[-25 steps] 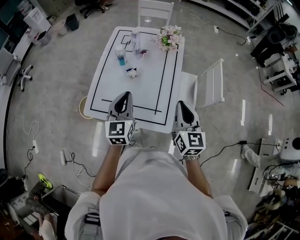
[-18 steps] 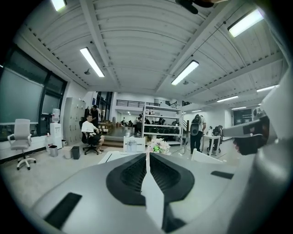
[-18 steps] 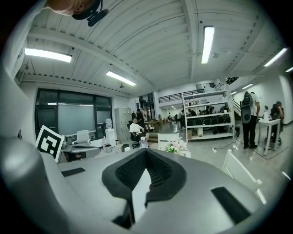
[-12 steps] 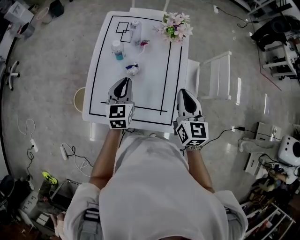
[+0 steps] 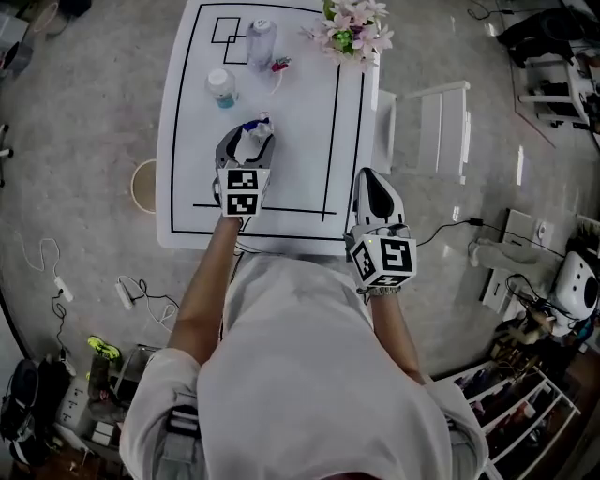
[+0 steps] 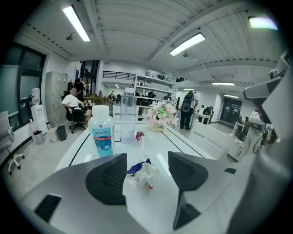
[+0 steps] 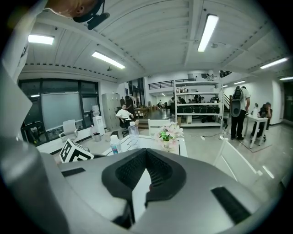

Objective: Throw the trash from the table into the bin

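A crumpled white and blue wrapper (image 6: 143, 173) lies on the white table (image 5: 300, 141), also seen from the head view (image 5: 256, 129). My left gripper (image 6: 146, 160) reaches low over the table (image 5: 248, 142). Its jaws are opening and stand on either side of the wrapper without pressing it. My right gripper (image 5: 372, 187) hovers over the table's near right corner, shut and empty, its jaws meeting at the tips (image 7: 146, 153). A small red wrapper (image 5: 280, 65) lies farther back. A round tan bin (image 5: 143, 186) stands on the floor left of the table.
A small blue-label bottle (image 5: 221, 87) and a tall clear bottle (image 5: 261, 39) stand behind the wrapper. A flower pot (image 5: 356, 28) sits at the far right corner. A white chair (image 5: 441, 122) stands right of the table. Cables lie on the floor at left.
My left gripper has gone forward and down over the table to the crumpled wrapper and its jaws have parted. The right gripper has moved a little forward, still shut.
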A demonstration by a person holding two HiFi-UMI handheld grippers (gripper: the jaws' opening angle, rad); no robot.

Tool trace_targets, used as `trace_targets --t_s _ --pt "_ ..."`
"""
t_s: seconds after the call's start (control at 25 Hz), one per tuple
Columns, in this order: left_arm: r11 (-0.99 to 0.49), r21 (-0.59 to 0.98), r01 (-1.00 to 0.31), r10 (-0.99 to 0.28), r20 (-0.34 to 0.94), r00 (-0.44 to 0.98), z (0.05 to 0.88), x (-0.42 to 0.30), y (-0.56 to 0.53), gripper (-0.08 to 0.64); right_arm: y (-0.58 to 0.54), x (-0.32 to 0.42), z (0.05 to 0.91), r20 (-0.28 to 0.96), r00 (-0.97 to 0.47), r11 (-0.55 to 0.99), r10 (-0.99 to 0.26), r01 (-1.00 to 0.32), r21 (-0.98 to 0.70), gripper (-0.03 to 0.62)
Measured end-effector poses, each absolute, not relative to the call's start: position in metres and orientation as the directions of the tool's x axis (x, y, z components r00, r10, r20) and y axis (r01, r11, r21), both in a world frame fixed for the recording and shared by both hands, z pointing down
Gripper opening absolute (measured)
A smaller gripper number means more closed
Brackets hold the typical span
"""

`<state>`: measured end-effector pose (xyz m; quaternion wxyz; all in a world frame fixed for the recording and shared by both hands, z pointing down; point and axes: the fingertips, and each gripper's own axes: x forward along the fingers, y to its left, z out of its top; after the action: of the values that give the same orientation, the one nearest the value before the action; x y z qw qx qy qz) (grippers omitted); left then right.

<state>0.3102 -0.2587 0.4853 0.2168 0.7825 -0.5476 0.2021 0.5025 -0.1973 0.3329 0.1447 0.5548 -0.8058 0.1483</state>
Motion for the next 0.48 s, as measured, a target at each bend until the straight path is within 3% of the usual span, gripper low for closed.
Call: trace_targets --t_s 0.48 --pt "-0.311 0.066 -0.948 -0.71 0.647 0.278 0.542 0.31 -0.282 0.29 -0.186 0.512 0.366 0.469 -0.285 0.278 -0.836 -0.957 -0.085 0.0"
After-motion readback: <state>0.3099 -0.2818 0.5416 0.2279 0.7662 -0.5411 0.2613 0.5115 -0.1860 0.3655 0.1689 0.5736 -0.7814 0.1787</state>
